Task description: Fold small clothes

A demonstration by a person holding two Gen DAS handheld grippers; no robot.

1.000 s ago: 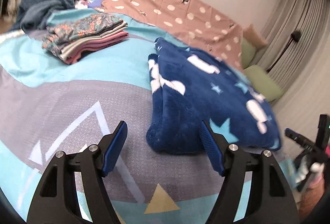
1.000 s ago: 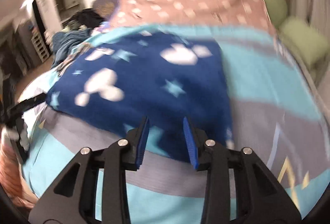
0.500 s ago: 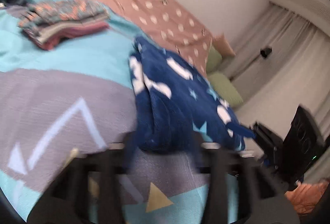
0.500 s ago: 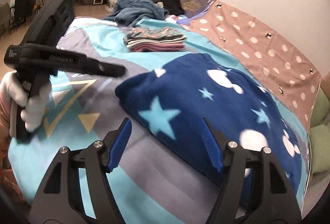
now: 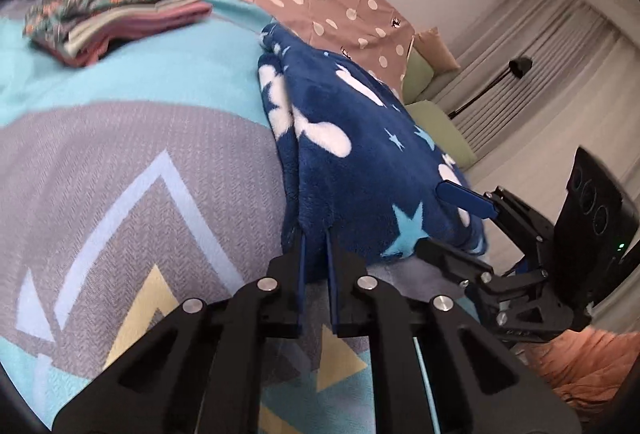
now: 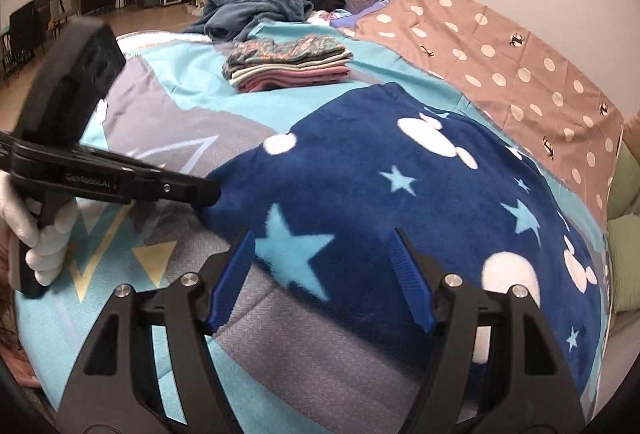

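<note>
**Left jaws pinch the fleece corner, right jaws stand apart over its edge**

Jaws of the left gripper (image 5: 315, 258) are clamped on the near corner of the navy fleece garment (image 5: 352, 154), whose pile bunches between the two blue pads. Jaws of the right gripper (image 6: 320, 274) stand wide apart above the near edge of the same garment (image 6: 400, 202), with a pale blue star between them and nothing pinched; whether the pads touch the cloth cannot be told.

From the right wrist view, the left gripper (image 6: 208, 194) comes in from 9 o'clock, held by a white-gloved hand (image 6: 44, 234).

Navy fleece with white shapes and blue stars lies spread on a bed (image 6: 180, 102) under a cover of turquoise and grey with pale triangles. At 11 o'clock from the fleece sits a stack of folded clothes (image 6: 288, 62), well apart from it. Beyond that, a heap of loose clothes (image 6: 260, 2) lies at the far end. A brown spotted sheet (image 6: 500, 50) runs along the white wall at 1 o'clock, with green cushions (image 5: 440, 130) and pleated curtains (image 5: 540, 46) beside it.
</note>
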